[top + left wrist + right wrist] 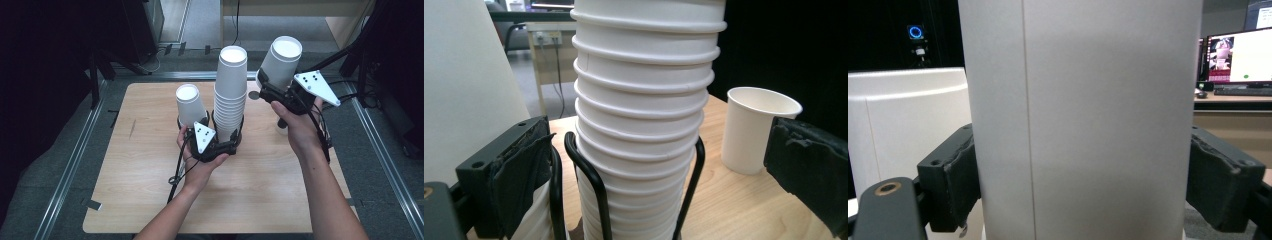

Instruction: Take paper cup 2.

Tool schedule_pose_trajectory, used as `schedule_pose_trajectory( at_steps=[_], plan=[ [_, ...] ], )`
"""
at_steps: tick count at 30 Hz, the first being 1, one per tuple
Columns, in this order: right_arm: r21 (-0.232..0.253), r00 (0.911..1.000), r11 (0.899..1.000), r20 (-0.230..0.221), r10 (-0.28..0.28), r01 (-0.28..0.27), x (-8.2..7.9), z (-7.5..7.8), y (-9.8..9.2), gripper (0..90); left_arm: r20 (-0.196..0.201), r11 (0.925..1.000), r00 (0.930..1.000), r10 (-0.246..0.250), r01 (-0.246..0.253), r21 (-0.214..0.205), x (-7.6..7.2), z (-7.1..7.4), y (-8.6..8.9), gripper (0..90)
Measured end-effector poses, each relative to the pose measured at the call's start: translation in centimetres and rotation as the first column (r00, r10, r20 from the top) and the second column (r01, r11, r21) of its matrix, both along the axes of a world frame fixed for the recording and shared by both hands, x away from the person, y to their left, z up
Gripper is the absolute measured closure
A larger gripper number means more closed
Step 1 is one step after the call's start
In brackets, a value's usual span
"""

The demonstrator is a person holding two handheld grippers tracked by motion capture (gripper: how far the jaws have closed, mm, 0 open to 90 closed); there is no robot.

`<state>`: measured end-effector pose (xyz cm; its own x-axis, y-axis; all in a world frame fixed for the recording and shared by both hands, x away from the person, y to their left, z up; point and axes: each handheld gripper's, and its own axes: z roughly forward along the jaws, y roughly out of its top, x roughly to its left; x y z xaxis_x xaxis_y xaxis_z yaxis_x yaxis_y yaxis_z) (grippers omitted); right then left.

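Observation:
A tall stack of upturned white paper cups [231, 90] stands in a black wire holder [589, 170] mid-table. My left gripper [225, 137] is at the stack's base. In the left gripper view the stack [644, 125] rises between its wide-open jaws and neither pad touches it. A single upturned cup [190, 102] stands just left of the stack. My right gripper [277, 85] is raised at the upper right, shut on another upturned cup [282, 60]. Both pads press that cup's sides [1088, 125]. An upright cup [756, 127] sits on the table to the right.
The wooden table [150, 190] has bare room at its front and left. Metal rails [75, 160] run along both sides of it. Dark stands and cables lie beyond the far edge. A lit monitor [1238, 55] stands on a desk in the background.

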<state>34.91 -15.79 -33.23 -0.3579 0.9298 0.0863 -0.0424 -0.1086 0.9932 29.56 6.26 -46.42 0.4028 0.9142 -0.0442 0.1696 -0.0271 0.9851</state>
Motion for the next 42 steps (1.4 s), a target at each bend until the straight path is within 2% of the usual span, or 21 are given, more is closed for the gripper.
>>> schedule_pose_trajectory(
  at_steps=[9,16,22,31,37,42],
  plan=[
    [-0.033,0.9999,0.999,0.003,-0.013,0.013,-1.0,-1.8,-0.1,13.7,-0.007,0.9983,0.9983,-0.058,0.058,0.001,-1.3,0.1,1.4,0.0],
    [-0.059,0.9995,0.998,-0.003,-0.031,0.031,-1.7,-3.8,-0.2,13.7,-0.002,0.9973,0.9973,-0.073,0.073,0.011,-2.5,0.4,2.8,0.0],
    [-0.117,0.9994,0.993,-0.003,-0.034,0.033,-2.4,-5.5,0.4,13.7,-0.009,0.9972,0.9972,-0.074,0.075,0.01,-3.5,0.3,4.2,0.0],
    [-0.203,0.9996,0.979,-0.005,-0.028,0.026,-4.0,-8.5,1.3,13.6,-0.031,0.9976,0.9972,-0.068,0.068,0.011,-4.2,-0.1,5.8,0.0],
    [-0.248,0.9997,0.968,-0.003,-0.022,0.021,-4.8,-10.2,1.3,13.6,-0.035,0.9973,0.9967,-0.073,0.073,0.005,-4.5,-0.1,6.2,0.0],
    [-0.311,0.9998,0.95,0.003,-0.019,0.019,-5.5,-11.5,1.6,13.6,-0.038,0.9968,0.9961,-0.08,0.08,0.007,-4.5,-0.1,6.1,0.0]
  ],
)
